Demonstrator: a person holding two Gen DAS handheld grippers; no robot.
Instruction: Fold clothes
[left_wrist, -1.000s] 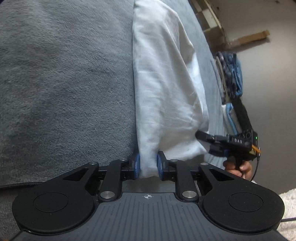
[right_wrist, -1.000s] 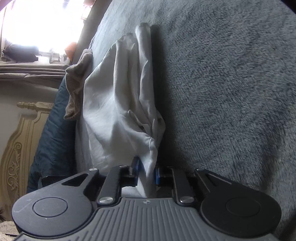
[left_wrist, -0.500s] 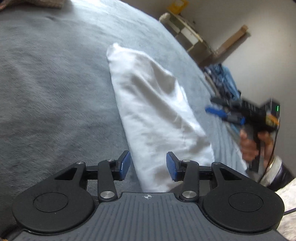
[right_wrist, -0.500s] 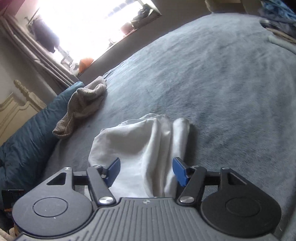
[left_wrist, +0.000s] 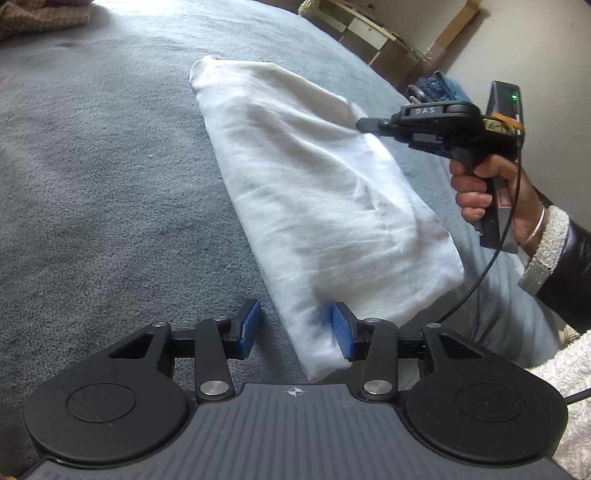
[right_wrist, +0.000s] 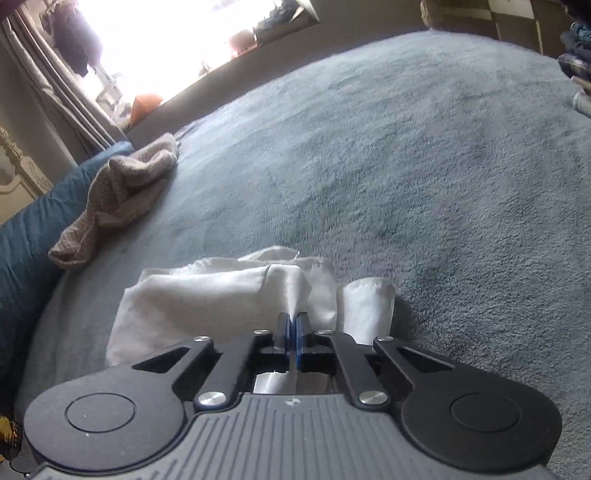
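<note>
White folded garment (left_wrist: 317, 192) lies lengthwise on the grey plush bed (left_wrist: 92, 166). Right claw (right_wrist: 293, 334), having just snapped closed, pinches a tuft at one of its ends. Left claw (left_wrist: 295, 330) stands partly spread, its pads astride the near end's edge without pressing. A tan knit piece (right_wrist: 114, 199) lies well apart.

Folded garment (left_wrist: 317, 192) laid lengthwise on the bed (left_wrist: 103, 177), knitted cloth (right_wrist: 118, 199) bunched beyond it, clothes pile (right_wrist: 576, 62) stacked at the bed's far edge
</note>
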